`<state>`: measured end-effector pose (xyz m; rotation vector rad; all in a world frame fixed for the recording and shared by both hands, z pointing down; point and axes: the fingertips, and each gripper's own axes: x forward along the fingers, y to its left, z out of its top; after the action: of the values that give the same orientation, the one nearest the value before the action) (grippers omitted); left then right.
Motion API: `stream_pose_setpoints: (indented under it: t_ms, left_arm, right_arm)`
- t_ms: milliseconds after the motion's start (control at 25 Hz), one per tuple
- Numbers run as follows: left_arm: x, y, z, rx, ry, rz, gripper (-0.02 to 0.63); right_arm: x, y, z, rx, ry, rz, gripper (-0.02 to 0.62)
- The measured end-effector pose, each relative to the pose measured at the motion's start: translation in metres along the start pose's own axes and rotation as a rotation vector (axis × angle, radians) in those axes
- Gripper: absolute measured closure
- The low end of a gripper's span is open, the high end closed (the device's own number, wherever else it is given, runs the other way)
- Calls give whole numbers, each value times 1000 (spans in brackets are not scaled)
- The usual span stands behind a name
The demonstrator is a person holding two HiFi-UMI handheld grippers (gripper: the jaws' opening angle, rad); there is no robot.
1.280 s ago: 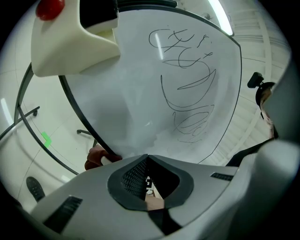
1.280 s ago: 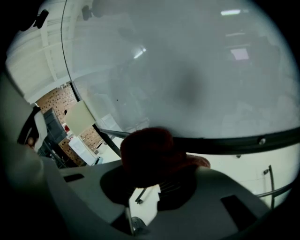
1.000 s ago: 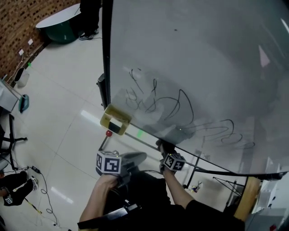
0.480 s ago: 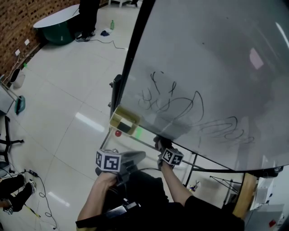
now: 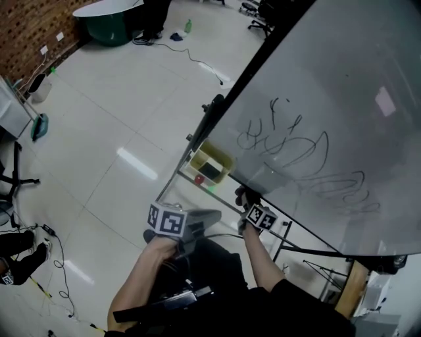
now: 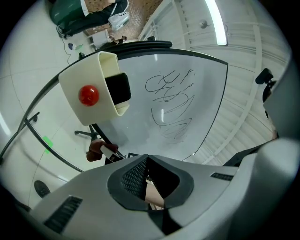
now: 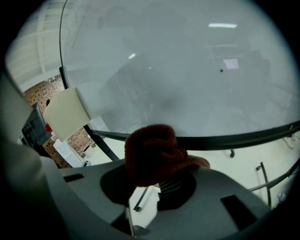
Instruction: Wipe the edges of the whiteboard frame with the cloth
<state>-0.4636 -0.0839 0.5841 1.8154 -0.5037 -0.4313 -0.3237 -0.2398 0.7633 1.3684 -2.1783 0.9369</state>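
The whiteboard (image 5: 342,85) carries black scribbles and has a black frame (image 5: 263,56). My right gripper (image 5: 247,201) is shut on a dark red knitted cloth (image 5: 244,195), which it holds at the board's lower frame edge, just right of the cream tray (image 5: 209,163). In the right gripper view the cloth (image 7: 153,151) bulges between the jaws of the right gripper (image 7: 158,174), just below the black frame bar (image 7: 220,139). My left gripper (image 5: 210,217) hangs lower left, away from the board. Its jaws (image 6: 146,159) look closed together with nothing in them.
The tray (image 6: 84,75) holds a red ball (image 6: 88,95) and a black eraser (image 6: 118,89). The board's stand legs (image 5: 293,250) reach under it. Cables (image 5: 56,263) lie on the tile floor at the left. A green-based round table (image 5: 108,20) stands far back.
The head view has swung, so the board and tray now sit further right and more tilted. The right gripper stays with the cloth at the lower frame edge. The left gripper has barely moved.
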Motion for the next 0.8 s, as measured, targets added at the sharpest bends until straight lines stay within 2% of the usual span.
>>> stream_pose_setpoints:
  t_ms: [440, 640, 800]
  left_arm:
    - [-42, -4, 1, -23, -42, -26, 609]
    - [-46, 4, 4, -50, -34, -23, 609]
    - [-50, 13, 17, -41, -18, -6, 609]
  right_arm:
    - [19, 33, -1, -13, 2, -5, 508]
    - [27, 46, 0, 3, 0, 12, 508]
    - [32, 56, -1, 23, -9, 23, 509]
